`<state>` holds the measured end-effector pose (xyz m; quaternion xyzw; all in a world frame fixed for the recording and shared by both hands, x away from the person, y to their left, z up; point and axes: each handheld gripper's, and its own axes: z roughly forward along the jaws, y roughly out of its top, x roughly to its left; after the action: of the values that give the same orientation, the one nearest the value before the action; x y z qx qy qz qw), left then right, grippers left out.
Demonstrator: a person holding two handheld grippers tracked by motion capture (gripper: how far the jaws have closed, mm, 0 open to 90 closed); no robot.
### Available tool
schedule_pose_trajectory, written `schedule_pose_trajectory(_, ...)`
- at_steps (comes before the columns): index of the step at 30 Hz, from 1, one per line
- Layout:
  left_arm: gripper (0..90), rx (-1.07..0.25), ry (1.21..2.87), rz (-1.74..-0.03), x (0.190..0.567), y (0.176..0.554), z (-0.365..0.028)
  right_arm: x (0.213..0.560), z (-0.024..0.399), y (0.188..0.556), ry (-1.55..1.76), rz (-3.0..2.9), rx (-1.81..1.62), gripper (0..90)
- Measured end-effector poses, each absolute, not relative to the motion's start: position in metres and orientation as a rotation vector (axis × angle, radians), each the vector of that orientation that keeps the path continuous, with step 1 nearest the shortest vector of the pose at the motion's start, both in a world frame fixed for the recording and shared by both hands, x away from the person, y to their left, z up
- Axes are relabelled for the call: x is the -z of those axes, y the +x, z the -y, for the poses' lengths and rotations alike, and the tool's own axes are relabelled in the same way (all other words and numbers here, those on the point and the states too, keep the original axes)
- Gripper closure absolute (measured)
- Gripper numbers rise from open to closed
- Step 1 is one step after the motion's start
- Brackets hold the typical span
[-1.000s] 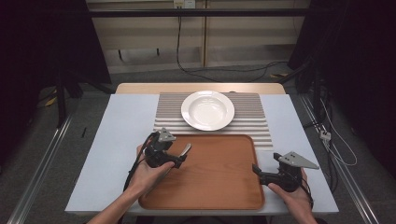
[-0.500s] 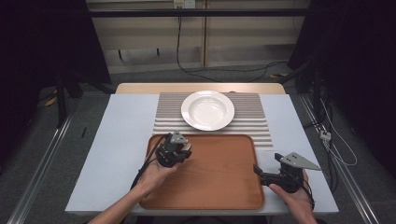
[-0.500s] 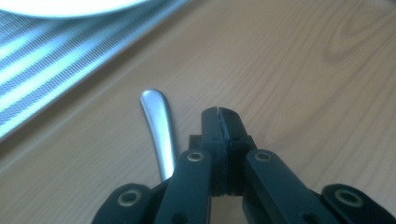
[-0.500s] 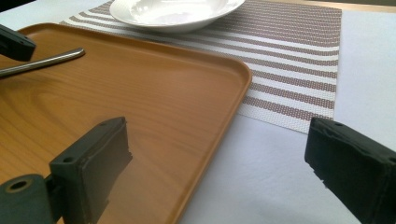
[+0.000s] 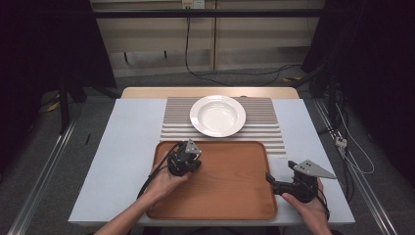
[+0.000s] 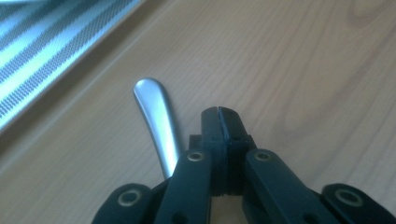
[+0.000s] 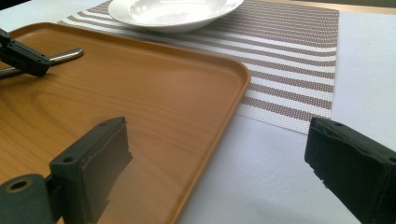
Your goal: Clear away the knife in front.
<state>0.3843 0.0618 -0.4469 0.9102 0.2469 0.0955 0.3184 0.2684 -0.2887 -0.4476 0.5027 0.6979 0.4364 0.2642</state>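
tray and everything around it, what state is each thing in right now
tray: flat, with just the metal handle on it
metal handle: lying on the tray beside the left jaws, not between them
plate: upright, empty, on the striped mat
striped mat: flat, beyond the tray
left gripper: shut, nothing between the pads
right gripper: open, astride the tray's right edge, holding nothing

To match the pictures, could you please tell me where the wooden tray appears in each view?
High view: wooden tray lies at bottom centre.
Left gripper view: its surface spreads behind the jaws.
Right gripper view: it covers the left half.
Shared landmark: striped placemat along the tray's far edge.
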Motion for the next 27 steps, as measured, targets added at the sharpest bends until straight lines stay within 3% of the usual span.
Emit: schedule_pose_trajectory(27,90.0,-0.291,2.410,-0.748,0.443,0.390,-0.080,0.447,0.289,0.268,1.358,-1.891,-1.178,6.4)
